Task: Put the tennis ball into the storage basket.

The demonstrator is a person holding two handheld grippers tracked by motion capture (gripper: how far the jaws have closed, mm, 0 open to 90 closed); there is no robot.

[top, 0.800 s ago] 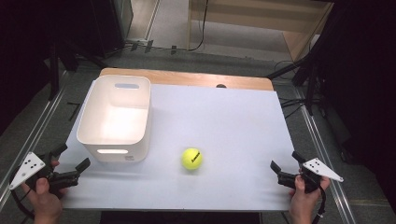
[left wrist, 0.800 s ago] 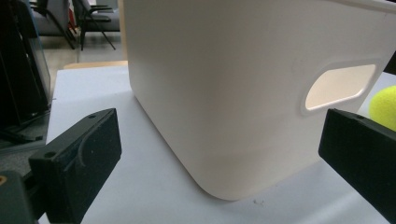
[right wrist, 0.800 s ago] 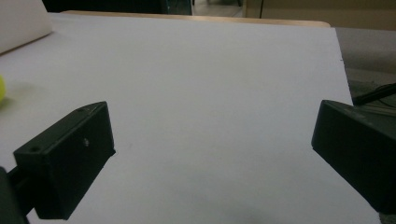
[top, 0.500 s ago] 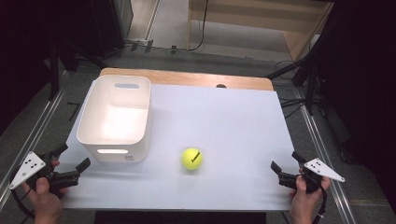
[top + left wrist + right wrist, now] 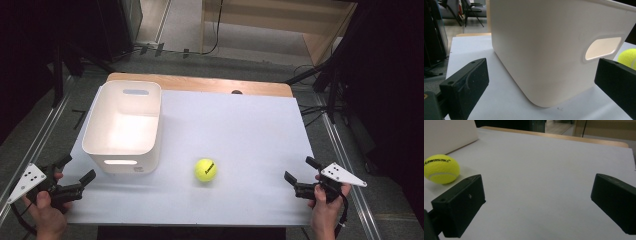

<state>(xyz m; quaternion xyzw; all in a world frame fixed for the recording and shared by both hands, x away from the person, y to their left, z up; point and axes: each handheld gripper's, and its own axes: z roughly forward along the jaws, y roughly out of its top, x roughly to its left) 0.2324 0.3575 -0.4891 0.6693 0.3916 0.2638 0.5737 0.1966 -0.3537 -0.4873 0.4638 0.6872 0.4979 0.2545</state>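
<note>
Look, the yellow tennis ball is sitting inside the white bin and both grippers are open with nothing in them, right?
Not quite. The yellow tennis ball is not inside the white bin; it sits on the table beside the bin, as the high view shows. The rest holds: the left gripper and the right gripper are both open with nothing in them.

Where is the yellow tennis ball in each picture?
High view: the tennis ball lies on the white table, just right of the white bin's near corner.
Left gripper view: the tennis ball peeks in at the right edge, past the white bin.
Right gripper view: the tennis ball sits at the far left, above the left jaw.
Shared landmark: the white bin, beside the ball in every view.
</note>
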